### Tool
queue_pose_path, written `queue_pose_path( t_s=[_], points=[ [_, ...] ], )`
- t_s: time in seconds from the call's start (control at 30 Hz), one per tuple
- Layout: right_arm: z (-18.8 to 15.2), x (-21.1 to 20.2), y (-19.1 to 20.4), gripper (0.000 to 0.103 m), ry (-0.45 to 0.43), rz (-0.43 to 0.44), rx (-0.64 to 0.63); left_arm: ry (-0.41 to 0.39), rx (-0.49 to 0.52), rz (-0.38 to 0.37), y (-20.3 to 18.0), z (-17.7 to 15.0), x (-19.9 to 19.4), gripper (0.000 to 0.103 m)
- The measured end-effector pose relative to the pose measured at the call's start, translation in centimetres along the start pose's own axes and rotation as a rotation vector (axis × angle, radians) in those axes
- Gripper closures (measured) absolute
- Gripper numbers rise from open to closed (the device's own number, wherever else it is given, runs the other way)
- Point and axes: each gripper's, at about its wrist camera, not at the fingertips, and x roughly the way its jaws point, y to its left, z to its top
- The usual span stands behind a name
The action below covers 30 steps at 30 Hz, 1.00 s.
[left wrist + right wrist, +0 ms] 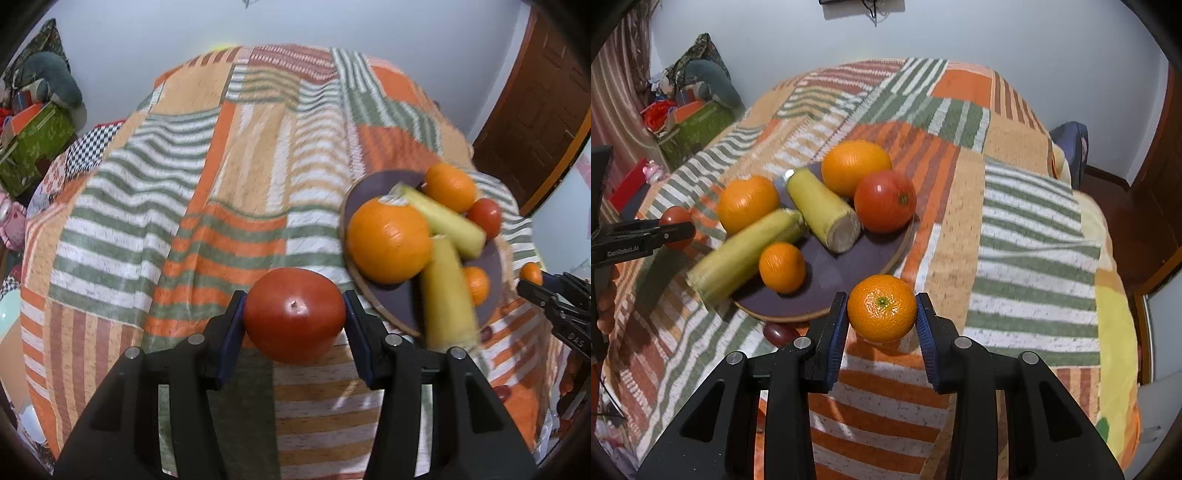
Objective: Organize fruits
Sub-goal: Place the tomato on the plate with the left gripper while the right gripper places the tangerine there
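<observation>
My left gripper (294,314) is shut on a red tomato (294,314), held just left of the dark round plate (402,299); it also shows in the right wrist view (674,230). My right gripper (882,310) is shut on a small mandarin (882,308), held above the plate's near right edge (827,273). On the plate lie two large oranges (748,203) (855,166), a tomato (885,201), a small mandarin (782,266) and two corn cobs (823,210) (742,251).
A striped orange, green and white cloth (1027,229) covers the table. A small dark red fruit (779,334) lies on the cloth by the plate's near edge. A green box (694,129) with clutter stands at the far left, and a brown door (535,118) at the right.
</observation>
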Motion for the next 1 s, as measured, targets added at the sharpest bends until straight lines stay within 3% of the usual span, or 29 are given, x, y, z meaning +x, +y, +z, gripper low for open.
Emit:
queue_pose_path(
  t_s=[0.5, 0.73, 1.0],
  points=[
    [2.8, -1.4, 0.6, 0.07, -0.108, 0.03, -0.023, -0.102, 0.098, -0.087, -5.9, 3.5, -2.8, 0.052],
    [3.9, -0.7, 1.0, 0.07, -0.128, 0.05, -0.036, -0.105, 0.126, -0.124, -8.1, 4.6, -2.1, 0.052],
    [3.5, 1.2, 1.0, 0.07, -0.094, 0.07, -0.033, -0.074, 0.152, -0.146, -10.0, 5.3, 0.0, 0.052]
  ],
)
